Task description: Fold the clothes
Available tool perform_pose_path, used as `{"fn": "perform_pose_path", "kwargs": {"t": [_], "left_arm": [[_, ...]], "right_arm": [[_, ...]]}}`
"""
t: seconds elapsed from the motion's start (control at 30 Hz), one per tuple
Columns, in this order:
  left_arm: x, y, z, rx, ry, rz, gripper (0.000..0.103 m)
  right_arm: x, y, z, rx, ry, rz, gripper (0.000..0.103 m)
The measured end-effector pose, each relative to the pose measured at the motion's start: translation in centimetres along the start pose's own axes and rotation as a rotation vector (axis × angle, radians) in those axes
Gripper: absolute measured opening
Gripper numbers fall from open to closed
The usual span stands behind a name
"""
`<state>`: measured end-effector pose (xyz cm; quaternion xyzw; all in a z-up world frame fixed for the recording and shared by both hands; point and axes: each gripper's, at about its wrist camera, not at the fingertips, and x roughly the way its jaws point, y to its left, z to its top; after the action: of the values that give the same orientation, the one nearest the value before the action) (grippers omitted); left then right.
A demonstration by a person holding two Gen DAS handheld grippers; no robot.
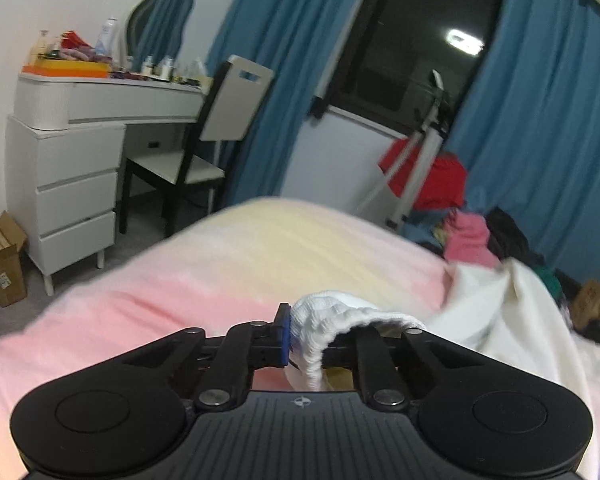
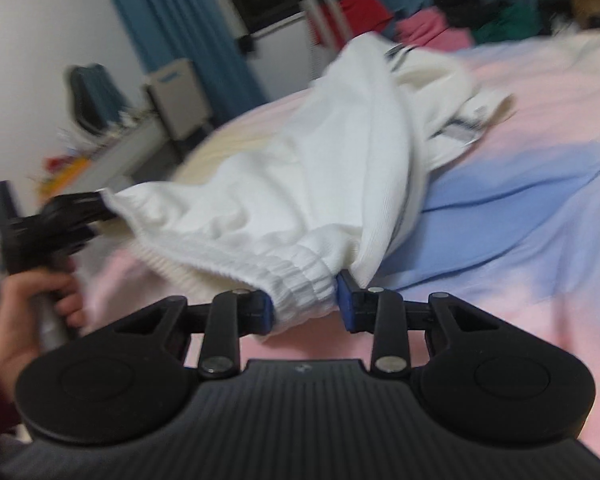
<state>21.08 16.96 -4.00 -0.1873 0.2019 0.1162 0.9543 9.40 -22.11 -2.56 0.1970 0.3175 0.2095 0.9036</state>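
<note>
White ribbed garment [image 2: 284,184], elastic waistband [image 2: 300,280] stretched taut, rest bunched above pink-blue bedspread [image 2: 520,208].

White ribbed knit garment [image 2: 300,184] with gathered elastic band, soft matt pink bedsheet [image 1: 180,288], matt black plastic grippers [image 2: 305,306] with blue pads [image 2: 345,300] and shiny metal rivets, glossy white dresser [image 1: 76,176], blue cloth curtains [image 1: 540,120].
</note>
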Motion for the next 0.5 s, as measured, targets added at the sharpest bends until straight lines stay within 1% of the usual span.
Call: {"fn": "perform_pose_path", "kwargs": {"t": [0.07,0.1,0.2,0.23,0.33,0.43,0.47,0.5], "left_arm": [[0.3,-0.1,2.6,-0.003,-0.020,0.011,0.012],[0.5,-0.5,4.2,0.019,-0.042,0.018,0.011],[1.6,-1.8,8.9,0.097,-0.107,0.046,0.011],[2.3,-2.1,10.4,0.103,-0.115,0.062,0.011],[5.2,-2.9,14.4,0.099,-0.129,0.129,0.011],[9.7,-2.9,16.9,0.089,-0.128,0.236,0.011],[11.7,-2.7,17.4,0.091,-0.109,0.274,0.011],[13.7,-2.4,17.4,0.086,-0.071,0.300,0.011]], "right_arm": [[0.3,0.7,0.2,0.021,-0.005,0.106,0.035],[0.5,1.2,0.4,0.022,-0.010,0.147,0.036],[1.3,3.3,0.7,0.007,-0.021,0.243,0.044],[1.7,4.0,0.6,-0.008,-0.023,0.273,0.045],[2.4,5.6,0.5,-0.063,-0.020,0.359,0.047],[3.1,6.0,0.4,-0.076,-0.006,0.405,0.047],[3.3,5.8,0.5,-0.073,-0.007,0.410,0.047],[3.6,5.7,0.6,-0.070,-0.009,0.416,0.047]]}}
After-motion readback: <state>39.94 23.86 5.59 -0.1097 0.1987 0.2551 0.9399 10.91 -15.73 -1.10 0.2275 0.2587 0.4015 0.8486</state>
